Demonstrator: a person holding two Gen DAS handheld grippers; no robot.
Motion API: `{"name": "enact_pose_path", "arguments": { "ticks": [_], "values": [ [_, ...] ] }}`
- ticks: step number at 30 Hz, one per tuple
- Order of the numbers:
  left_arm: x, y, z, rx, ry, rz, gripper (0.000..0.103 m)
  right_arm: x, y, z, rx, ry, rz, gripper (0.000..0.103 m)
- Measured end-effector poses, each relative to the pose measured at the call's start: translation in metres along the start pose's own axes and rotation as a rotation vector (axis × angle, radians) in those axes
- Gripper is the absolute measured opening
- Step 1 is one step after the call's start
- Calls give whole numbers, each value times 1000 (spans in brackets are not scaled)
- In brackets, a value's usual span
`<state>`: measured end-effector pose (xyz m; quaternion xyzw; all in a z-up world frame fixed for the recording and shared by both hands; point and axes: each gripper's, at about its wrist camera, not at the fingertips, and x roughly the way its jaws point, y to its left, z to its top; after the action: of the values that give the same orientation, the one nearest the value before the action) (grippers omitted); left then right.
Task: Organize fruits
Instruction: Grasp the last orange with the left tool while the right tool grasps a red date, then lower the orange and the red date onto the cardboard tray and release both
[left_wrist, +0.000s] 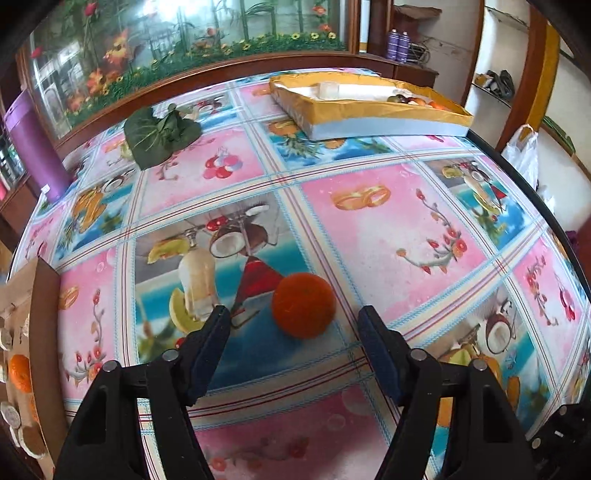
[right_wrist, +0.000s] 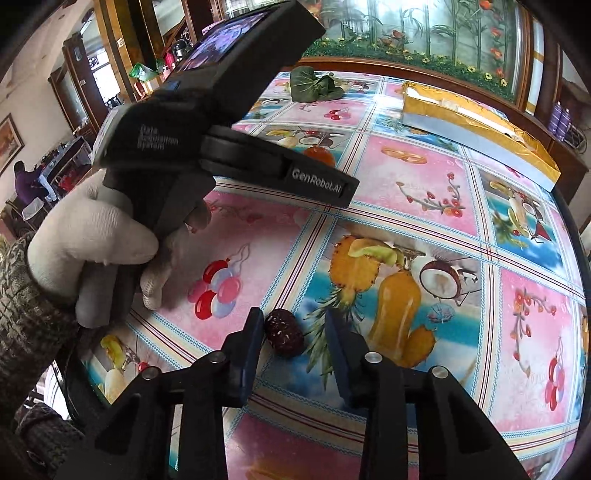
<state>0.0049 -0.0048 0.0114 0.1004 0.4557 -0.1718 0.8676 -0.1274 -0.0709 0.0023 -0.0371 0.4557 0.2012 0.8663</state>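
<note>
An orange (left_wrist: 303, 305) lies on the printed tablecloth, just ahead of and between the tips of my open left gripper (left_wrist: 293, 319), not touching them. It also shows in the right wrist view (right_wrist: 320, 155), partly hidden behind the left gripper's body. A dark red date (right_wrist: 283, 333) lies on the cloth between the tips of my open right gripper (right_wrist: 293, 325), close to the left finger (right_wrist: 253, 334). A yellow-lined box (left_wrist: 373, 107) at the far side holds a few small fruits (left_wrist: 410, 99) in its right end.
A green leafy bundle (left_wrist: 160, 134) lies at the far left of the table. A purple cylinder (left_wrist: 33, 147) stands past the left edge. A cardboard tray with round pieces (left_wrist: 22, 369) sits at the near left. The gloved hand (right_wrist: 96, 251) holds the left gripper.
</note>
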Motion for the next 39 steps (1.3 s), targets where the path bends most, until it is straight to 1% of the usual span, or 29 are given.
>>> {"name": "enact_pose_path", "arguments": {
  "ticks": [1, 2, 3, 7, 11, 15, 17, 20, 23, 24, 26, 30, 32, 35, 39],
  "values": [
    [-2, -1, -1, 2, -3, -5, 45, 0, 0, 0, -1, -2, -4, 31],
    [-4, -2, -1, 9, -6, -1, 33, -1, 0, 0, 0, -3, -4, 27],
    [-6, -2, -1, 11, -4, 0, 28, -1, 0, 0, 3, -4, 0, 22],
    [-19, 5, -7, -30, -19, -24, 28, -2, 2, 0, 13, -9, 8, 22],
    [-47, 22, -20, -99, -57, -60, 28, -6, 6, 2, 20, -22, 12, 22],
    [-86, 58, -40, -209, -105, -88, 28, -11, 15, 7, 11, -42, 12, 22],
    [-103, 80, -52, -264, -129, -80, 28, -13, 20, 11, 3, -50, 18, 22],
    [-126, 119, -76, -348, -155, -14, 28, -16, 33, 23, -8, -67, 35, 22],
    [-143, 158, -104, -419, -155, 109, 29, -15, 49, 40, -21, -83, 77, 22],
    [-149, 173, -116, -450, -153, 147, 29, -15, 57, 46, -30, -89, 94, 22],
    [-157, 195, -133, -497, -152, 191, 29, -13, 76, 59, -50, -98, 132, 22],
    [-163, 226, -162, -553, -135, 287, 29, -3, 119, 81, -103, -115, 195, 22],
    [-163, 235, -173, -574, -124, 300, 29, 5, 143, 93, -132, -121, 224, 22],
    [-162, 241, -183, -586, -118, 295, 29, 20, 175, 107, -161, -105, 260, 22],
    [-163, 242, -189, -581, -130, 302, 29, 39, 207, 113, -205, -85, 264, 22]
  ]
}}
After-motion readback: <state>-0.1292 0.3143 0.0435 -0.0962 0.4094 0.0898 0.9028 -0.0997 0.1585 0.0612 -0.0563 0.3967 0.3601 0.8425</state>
